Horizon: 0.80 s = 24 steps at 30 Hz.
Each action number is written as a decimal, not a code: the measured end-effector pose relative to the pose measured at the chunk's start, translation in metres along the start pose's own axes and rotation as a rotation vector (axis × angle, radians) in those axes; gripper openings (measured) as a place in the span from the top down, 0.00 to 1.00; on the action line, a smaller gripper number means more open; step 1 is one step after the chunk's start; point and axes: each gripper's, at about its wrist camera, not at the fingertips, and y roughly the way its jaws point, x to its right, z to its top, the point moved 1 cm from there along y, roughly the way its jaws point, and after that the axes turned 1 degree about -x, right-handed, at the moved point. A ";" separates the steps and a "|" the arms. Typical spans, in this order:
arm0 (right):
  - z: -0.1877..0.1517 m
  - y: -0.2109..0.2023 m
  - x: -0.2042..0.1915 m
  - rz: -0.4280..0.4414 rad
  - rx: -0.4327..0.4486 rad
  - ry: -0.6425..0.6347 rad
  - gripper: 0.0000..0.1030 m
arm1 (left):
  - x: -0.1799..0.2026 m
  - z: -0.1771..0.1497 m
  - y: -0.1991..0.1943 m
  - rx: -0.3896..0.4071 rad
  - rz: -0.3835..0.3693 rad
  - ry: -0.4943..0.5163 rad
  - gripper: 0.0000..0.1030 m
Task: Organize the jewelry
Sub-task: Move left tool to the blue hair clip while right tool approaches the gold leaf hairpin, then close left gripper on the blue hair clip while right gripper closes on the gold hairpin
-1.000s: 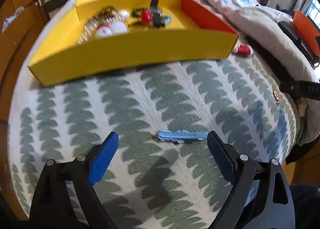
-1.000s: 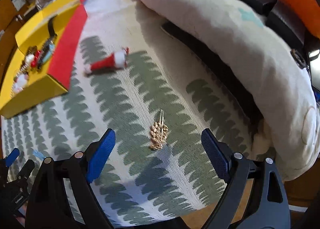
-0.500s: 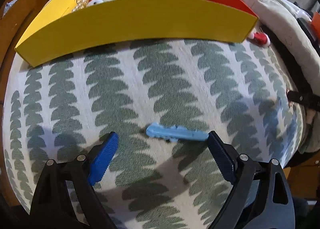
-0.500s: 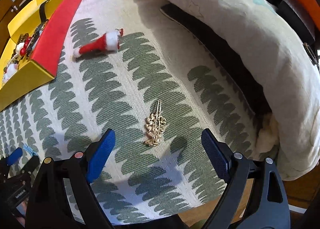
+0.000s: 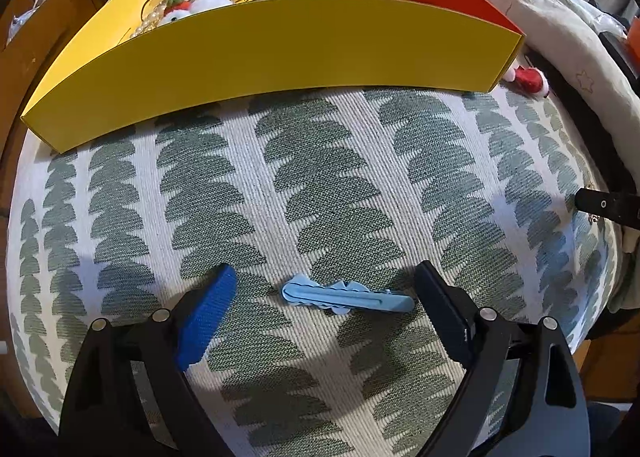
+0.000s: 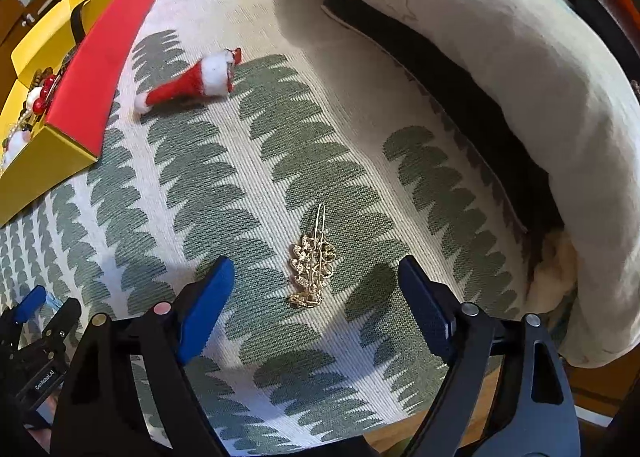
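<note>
A light blue hair clip (image 5: 347,296) lies flat on the green leaf-patterned cloth (image 5: 328,177), between the blue pads of my left gripper (image 5: 325,289), which stands open and apart from it. A gold leaf-shaped hair clip (image 6: 313,264) lies between the pads of my right gripper (image 6: 315,281); its jaws are closing and the pads do not touch the clip. The yellow box (image 5: 280,53) with a red side wall (image 6: 100,69) holds pearls, beads, red berries and a watch. A red and white Santa-hat clip (image 6: 192,81) lies on the cloth beside the box.
A cream quilt (image 6: 500,57) is heaped along the right, over a dark strip (image 6: 440,69). The cloth's edge falls off close to both grippers. The left gripper's fingers (image 6: 32,313) show at the lower left of the right wrist view.
Both grippers have sunk toward the cloth, so each clip now sits lower in its view, level with the pads. The right jaws have narrowed a little.
</note>
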 end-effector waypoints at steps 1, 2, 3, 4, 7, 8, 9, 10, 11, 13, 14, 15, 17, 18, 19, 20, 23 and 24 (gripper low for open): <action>0.001 0.000 0.001 0.004 0.002 0.001 0.18 | 0.000 0.000 0.000 0.000 0.000 0.001 0.14; 0.000 0.001 0.003 0.008 0.003 0.002 0.18 | 0.002 -0.001 0.000 0.000 0.000 0.002 0.14; 0.001 0.002 0.003 0.014 0.002 0.000 0.18 | 0.005 0.000 -0.002 0.000 0.000 0.003 0.14; 0.002 0.005 0.002 0.020 -0.006 -0.004 0.18 | 0.008 0.001 -0.003 0.000 0.000 0.005 0.14; 0.002 0.008 -0.005 0.022 -0.018 -0.016 0.23 | 0.008 0.000 -0.007 0.002 0.005 0.014 0.14; 0.002 0.009 -0.007 0.025 -0.020 -0.021 0.26 | 0.008 -0.001 -0.007 0.002 0.006 0.014 0.14; 0.002 0.010 -0.008 0.026 -0.022 -0.022 0.27 | 0.007 -0.001 -0.008 0.002 0.006 0.016 0.14; 0.003 0.011 -0.009 0.026 -0.024 -0.021 0.28 | 0.007 -0.002 -0.008 0.003 0.005 0.018 0.14; 0.004 0.011 -0.010 0.032 -0.026 -0.020 0.30 | 0.007 -0.002 -0.008 0.004 0.004 0.018 0.14; 0.006 0.012 -0.011 0.038 -0.024 -0.019 0.33 | 0.005 -0.004 -0.009 0.005 0.003 0.020 0.16; 0.006 0.012 -0.011 0.041 -0.026 -0.019 0.35 | 0.005 -0.005 -0.009 0.006 0.005 0.022 0.16; 0.007 0.012 -0.013 0.045 -0.025 -0.022 0.38 | 0.005 -0.006 -0.011 0.007 0.005 0.025 0.18; 0.007 0.011 -0.015 0.047 -0.022 -0.024 0.41 | 0.005 -0.007 -0.013 0.008 0.005 0.031 0.22; 0.007 0.011 -0.016 0.049 -0.022 -0.025 0.44 | 0.005 -0.008 -0.014 0.007 0.002 0.032 0.25; 0.007 0.010 -0.017 0.053 -0.021 -0.026 0.46 | 0.006 -0.008 -0.015 0.007 0.001 0.033 0.27; 0.007 0.012 -0.021 0.057 -0.021 -0.027 0.49 | 0.006 -0.009 -0.016 0.006 0.000 0.033 0.28; 0.001 0.007 -0.032 0.066 -0.016 -0.022 0.57 | 0.004 -0.011 -0.018 0.003 -0.011 0.033 0.33; 0.000 0.007 -0.033 0.067 -0.015 -0.020 0.58 | 0.004 -0.011 -0.018 0.002 -0.010 0.032 0.37</action>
